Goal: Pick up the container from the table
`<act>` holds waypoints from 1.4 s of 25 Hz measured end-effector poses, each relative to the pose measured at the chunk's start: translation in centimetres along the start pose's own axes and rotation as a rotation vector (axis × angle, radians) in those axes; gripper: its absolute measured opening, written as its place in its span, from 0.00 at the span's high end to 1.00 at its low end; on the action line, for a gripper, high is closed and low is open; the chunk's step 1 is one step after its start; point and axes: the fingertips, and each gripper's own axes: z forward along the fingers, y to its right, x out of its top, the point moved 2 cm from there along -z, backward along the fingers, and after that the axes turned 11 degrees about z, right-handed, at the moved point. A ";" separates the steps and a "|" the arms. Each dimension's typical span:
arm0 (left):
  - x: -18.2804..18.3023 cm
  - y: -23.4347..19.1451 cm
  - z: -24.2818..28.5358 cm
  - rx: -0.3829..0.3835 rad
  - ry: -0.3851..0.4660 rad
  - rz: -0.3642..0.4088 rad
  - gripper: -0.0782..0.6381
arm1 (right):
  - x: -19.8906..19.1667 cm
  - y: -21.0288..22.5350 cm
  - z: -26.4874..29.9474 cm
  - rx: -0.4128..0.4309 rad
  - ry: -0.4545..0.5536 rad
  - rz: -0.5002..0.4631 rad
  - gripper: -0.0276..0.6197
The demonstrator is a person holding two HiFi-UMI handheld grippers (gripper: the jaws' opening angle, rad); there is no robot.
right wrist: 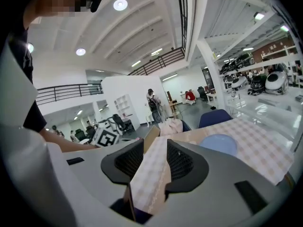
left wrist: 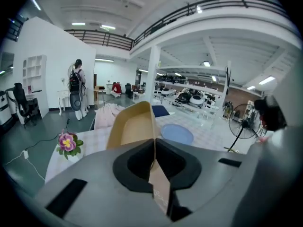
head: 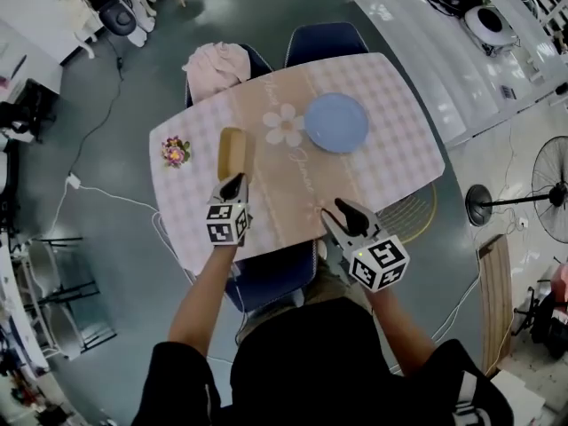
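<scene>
A tan, oblong paper container [head: 232,152] hangs above the left part of the checked table [head: 399,140]. My left gripper [head: 233,185] is shut on the container's near wall. In the left gripper view the thin wall stands pinched between the jaws [left wrist: 154,150], and the open container [left wrist: 132,126] stretches away from them, tilted upward. My right gripper [head: 344,213] hovers over the table's near edge, right of the container and apart from it. Its jaws [right wrist: 155,162] stand open with only tablecloth showing between them.
A blue plate [head: 336,122] lies on the table's far right half, and a small flower pot [head: 175,153] stands at the left end. Chairs stand behind the table, one draped with pink cloth [head: 218,63]. A floor fan [head: 550,189] stands to the right.
</scene>
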 end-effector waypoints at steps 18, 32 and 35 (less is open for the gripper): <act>3.0 2.4 -33.3 0.074 0.452 0.063 0.87 | -4.2 -20.2 -3.7 0.011 0.136 -0.206 0.90; -1.5 -0.5 -40.5 0.137 0.520 0.013 0.87 | -7.0 -28.5 -2.8 0.050 0.166 -0.350 0.96; -2.1 -0.7 -41.2 0.146 0.519 0.008 0.87 | -7.2 -29.5 -2.7 0.041 0.177 -0.412 0.96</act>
